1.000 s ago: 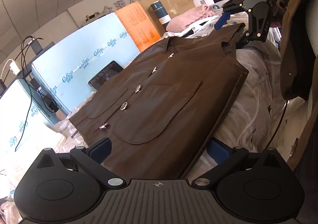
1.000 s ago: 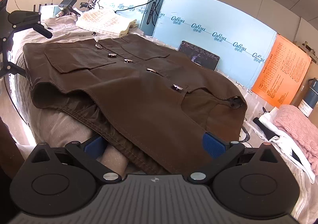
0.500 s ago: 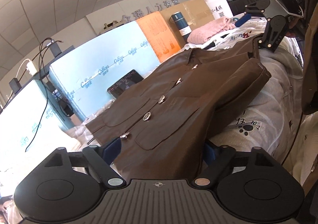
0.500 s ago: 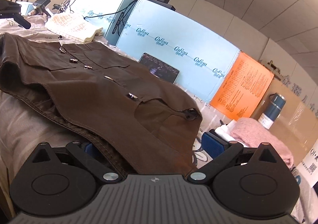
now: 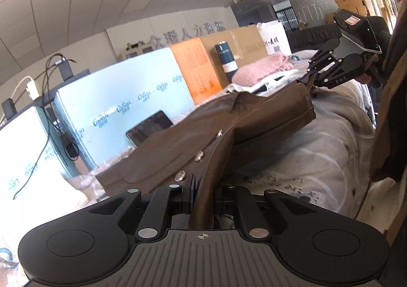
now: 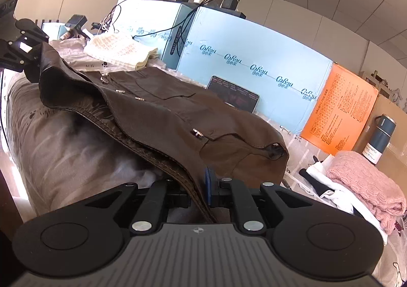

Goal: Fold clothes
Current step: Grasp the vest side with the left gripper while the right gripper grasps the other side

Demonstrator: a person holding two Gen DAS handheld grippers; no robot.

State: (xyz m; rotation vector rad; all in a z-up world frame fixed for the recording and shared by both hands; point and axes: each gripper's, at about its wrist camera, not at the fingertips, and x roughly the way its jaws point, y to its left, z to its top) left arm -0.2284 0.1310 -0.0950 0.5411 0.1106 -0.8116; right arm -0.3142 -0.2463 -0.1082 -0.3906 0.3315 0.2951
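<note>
Left gripper was clamped narrow on the near edge of the brown vest, the leather fold running up between its fingers; fingertips mostly hidden by the fabric. Right gripper was likewise pinched tight on the vest's stitched edge, one blue pad showing, the other covered. In the left view the right gripper held the far corner of the vest lifted off the bed; in the right view the left gripper gripped the opposite raised corner, partly cut off by the frame edge. The vest lay front up on the grey bedding, metal buttons visible, its near side raised into a ridge. Beyond it: a tablet leaning on light blue foam boards, an orange sheet, a dark flask, a pink sweater on white cloth, a cream knit. Underside of the vest not visible.
</note>
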